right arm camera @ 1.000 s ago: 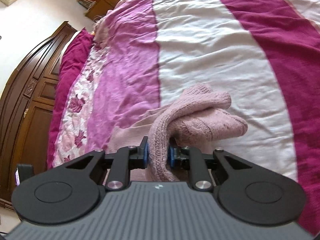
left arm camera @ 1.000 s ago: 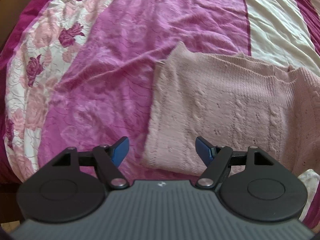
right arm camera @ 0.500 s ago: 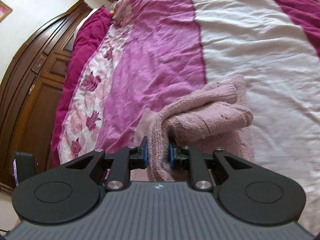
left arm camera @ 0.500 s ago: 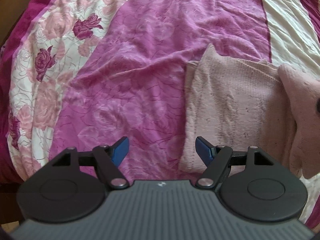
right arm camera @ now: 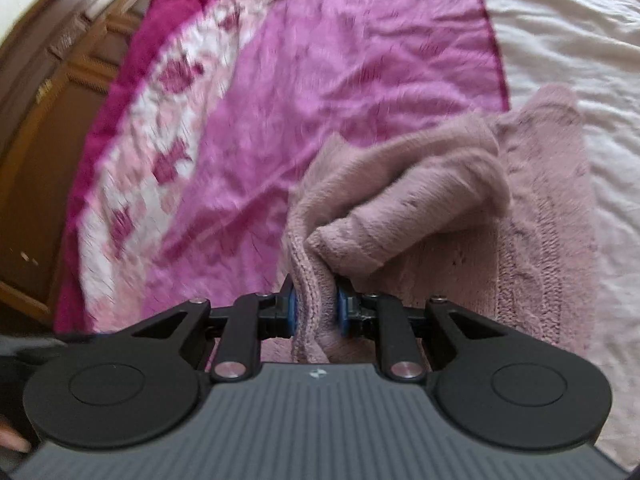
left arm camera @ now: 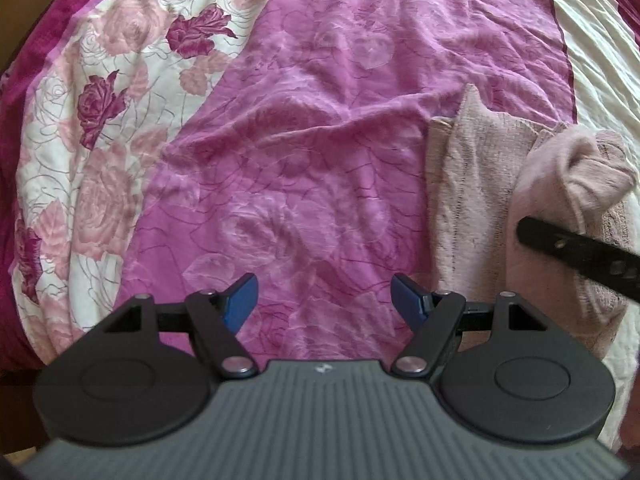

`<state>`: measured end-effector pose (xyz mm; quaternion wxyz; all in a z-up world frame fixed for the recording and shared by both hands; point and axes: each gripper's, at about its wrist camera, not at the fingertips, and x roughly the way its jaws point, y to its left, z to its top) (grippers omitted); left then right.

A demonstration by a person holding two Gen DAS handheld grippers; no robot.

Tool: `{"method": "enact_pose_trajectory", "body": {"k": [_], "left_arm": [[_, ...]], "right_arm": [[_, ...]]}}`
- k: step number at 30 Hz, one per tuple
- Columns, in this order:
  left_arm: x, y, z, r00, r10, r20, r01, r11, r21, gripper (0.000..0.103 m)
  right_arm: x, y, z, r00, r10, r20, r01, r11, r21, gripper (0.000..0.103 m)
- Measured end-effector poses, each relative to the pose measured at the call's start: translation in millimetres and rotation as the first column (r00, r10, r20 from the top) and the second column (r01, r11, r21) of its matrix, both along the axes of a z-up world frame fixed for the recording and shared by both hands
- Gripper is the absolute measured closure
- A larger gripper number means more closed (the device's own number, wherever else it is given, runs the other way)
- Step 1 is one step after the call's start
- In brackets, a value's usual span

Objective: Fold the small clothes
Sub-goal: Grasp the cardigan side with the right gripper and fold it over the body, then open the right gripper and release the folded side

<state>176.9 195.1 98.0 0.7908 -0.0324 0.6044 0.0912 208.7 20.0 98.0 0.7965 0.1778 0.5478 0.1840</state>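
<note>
A pale pink knitted sweater [left arm camera: 468, 200] lies on the bedspread at the right of the left wrist view. My left gripper [left arm camera: 324, 300] hovers open over bare magenta cover, left of the sweater, with nothing between its blue pads. My right gripper [right arm camera: 314, 312] is shut on a bunched fold of the sweater [right arm camera: 400, 208], lifted and doubled over the flat part [right arm camera: 548, 240]. One dark finger of the right gripper [left arm camera: 576, 252] shows at the right edge of the left wrist view, against the lifted fold.
The bedspread has a magenta band [left arm camera: 320, 140], a rose-patterned white band [left arm camera: 100, 120] at the left and a cream band [right arm camera: 560, 40] at the right. A brown wooden cabinet [right arm camera: 48, 120] stands beyond the bed's left edge.
The right gripper has carried the sweater fold leftward across the flat part, rolling as it went. The left gripper has slid left off the sweater onto bare magenta cover.
</note>
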Motion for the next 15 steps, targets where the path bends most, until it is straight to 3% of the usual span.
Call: {"method": "enact_pose_trajectory", "body": {"k": [3, 6, 8, 15], "left_arm": [[1, 6, -2, 1.000, -0.005, -0.002, 0.005, 1.000, -0.012, 0.029], [4, 10, -1, 1.000, -0.018, 0.003, 0.018, 0.999, -0.032, 0.029], [6, 10, 2, 0.999, -0.028, 0.016, 0.028, 0.999, -0.037, 0.029], [19, -9, 13, 0.997, -0.029, 0.066, 0.038, 0.990, -0.133, 0.029]], "right_arm": [[1, 10, -8, 1.000, 0.004, -0.008, -0.005, 0.999, -0.033, 0.077], [-2, 12, -5, 1.000, -0.017, -0.017, 0.017, 1.000, -0.007, 0.064], [-5, 10, 0, 0.999, -0.026, -0.021, 0.026, 1.000, 0.016, 0.060], [-35, -27, 28, 0.998, -0.061, -0.025, 0.062, 0.998, 0.033, 0.048]]}}
